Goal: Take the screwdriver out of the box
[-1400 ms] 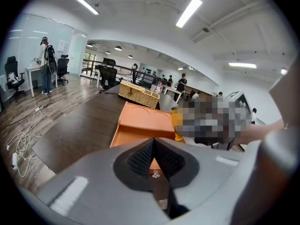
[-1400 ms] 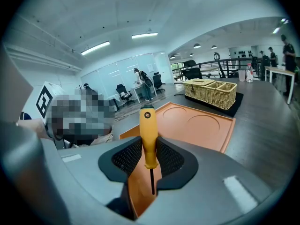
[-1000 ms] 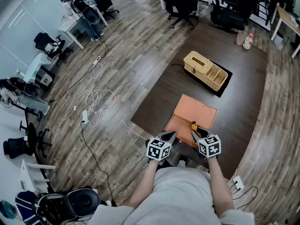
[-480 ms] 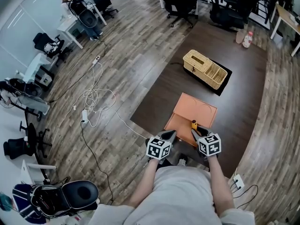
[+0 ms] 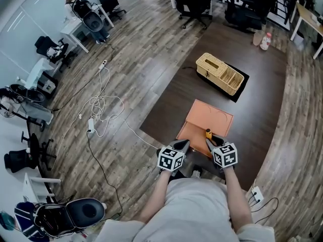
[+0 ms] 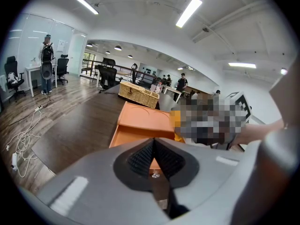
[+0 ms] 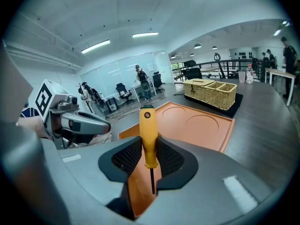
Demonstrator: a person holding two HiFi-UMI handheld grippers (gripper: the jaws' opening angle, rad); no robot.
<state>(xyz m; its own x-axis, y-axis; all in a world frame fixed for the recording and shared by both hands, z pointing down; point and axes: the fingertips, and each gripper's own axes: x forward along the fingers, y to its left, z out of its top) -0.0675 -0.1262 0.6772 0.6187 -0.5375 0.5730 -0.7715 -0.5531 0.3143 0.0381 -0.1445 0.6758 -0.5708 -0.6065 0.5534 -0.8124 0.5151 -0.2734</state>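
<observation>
The right gripper (image 7: pixel 149 157) clamps the yellow handle of the screwdriver (image 7: pixel 147 130), upright at lower centre, while the left gripper (image 6: pixel 153 157) is closed on nothing (low in its own view). The pads pinch only the handle's lower part, so a tilt could let it pivot loose and fall into the open orange box (image 7: pixel 201 125) just beyond

Open office, desks (image 5: pixel 36 73), swivel chairs (image 5: pixel 194 5)

A wicker basket (image 5: pixel 220 74) rests on a black mat (image 5: pixel 244 87)
</observation>
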